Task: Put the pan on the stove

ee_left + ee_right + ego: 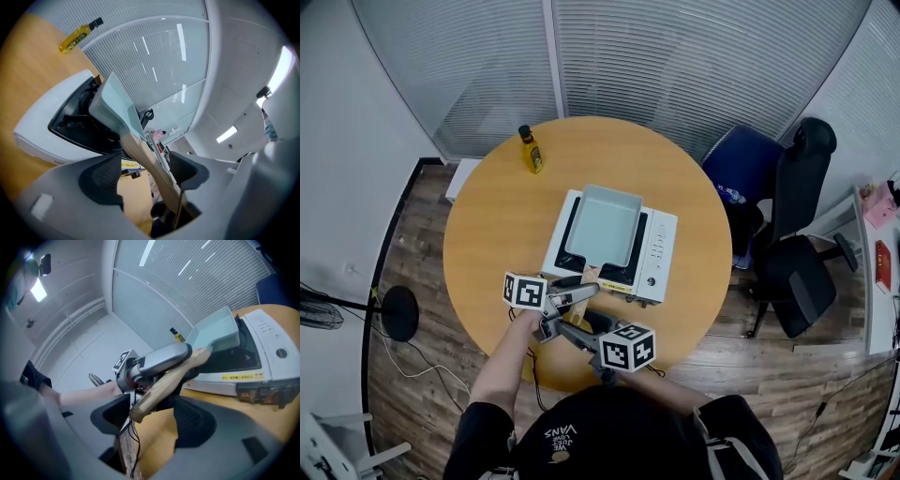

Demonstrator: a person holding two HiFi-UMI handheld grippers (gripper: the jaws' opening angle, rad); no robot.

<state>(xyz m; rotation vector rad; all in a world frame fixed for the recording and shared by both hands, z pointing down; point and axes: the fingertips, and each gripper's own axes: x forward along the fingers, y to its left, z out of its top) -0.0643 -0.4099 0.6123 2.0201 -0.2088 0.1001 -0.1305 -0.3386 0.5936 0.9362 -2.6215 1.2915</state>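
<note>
From my remote seat I see the pale blue-green rectangular metal pan (602, 225) lying over the black top of the white tabletop stove (658, 251), which stands near the middle of the round wooden table (497, 225). The pan's light wooden handle (590, 273) points back toward the person at the table's near edge. The left gripper (581, 293) reaches in from the left, and in its own view the handle runs straight down between its dark ribbed fingers (101, 180). They are spread wide: one pad sits just beside the wood, the other stands apart with bare table showing in the gap, so nothing is clamped. The right gripper (558, 328) sits just below the left one, close to the table edge. Its view shows its fingers (192, 420) spread apart too, with the rounded end of the handle hanging between and above them, and one grey finger of the left gripper lying along the top of the handle. A small yellow plastic bottle with a black cap (530, 150) stands well apart at the far left edge of the table.
</note>
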